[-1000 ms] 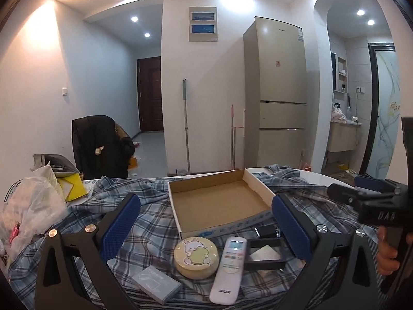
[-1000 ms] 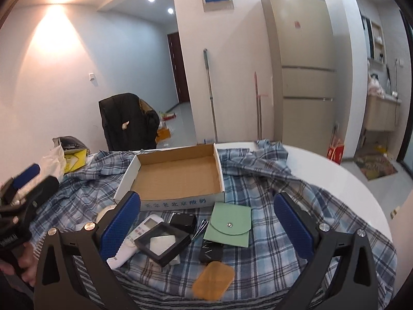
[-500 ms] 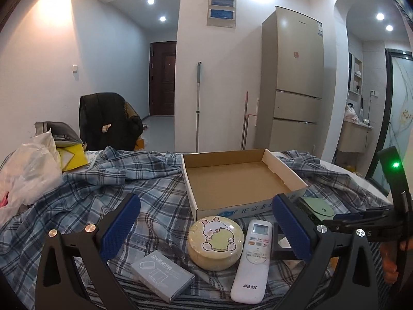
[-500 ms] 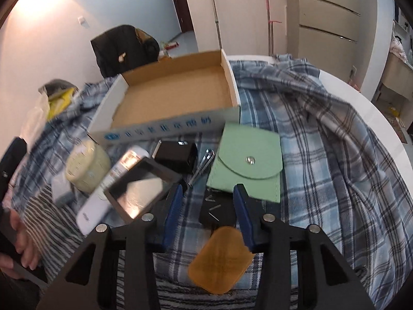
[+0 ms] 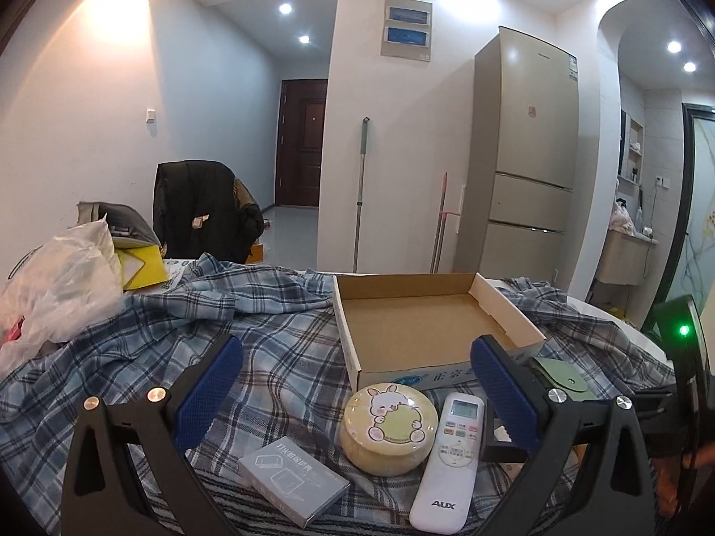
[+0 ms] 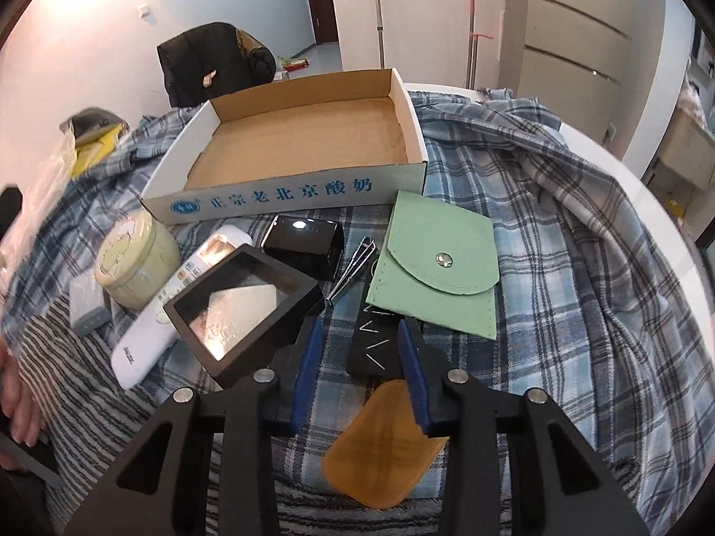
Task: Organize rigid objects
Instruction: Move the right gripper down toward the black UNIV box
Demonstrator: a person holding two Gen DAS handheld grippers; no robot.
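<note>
An open, empty cardboard box sits on a plaid cloth. In front of it lie a round yellow tin, a white remote, a grey small box, a black window-lid case, a glossy black box, tweezers, a green pouch and an amber flat piece. My right gripper points down over a black card; its jaws are closing, with the card between them and a gap on its left side. My left gripper is wide open, holding nothing.
A white plastic bag and yellow items sit at the table's left. A chair with a black jacket stands behind. The round table's white edge curves on the right. A person's hand shows at the left border.
My right gripper tipped downward and sank over the black card while its jaws narrowed from wide apart. My left gripper dropped slightly toward the table and stayed open.
</note>
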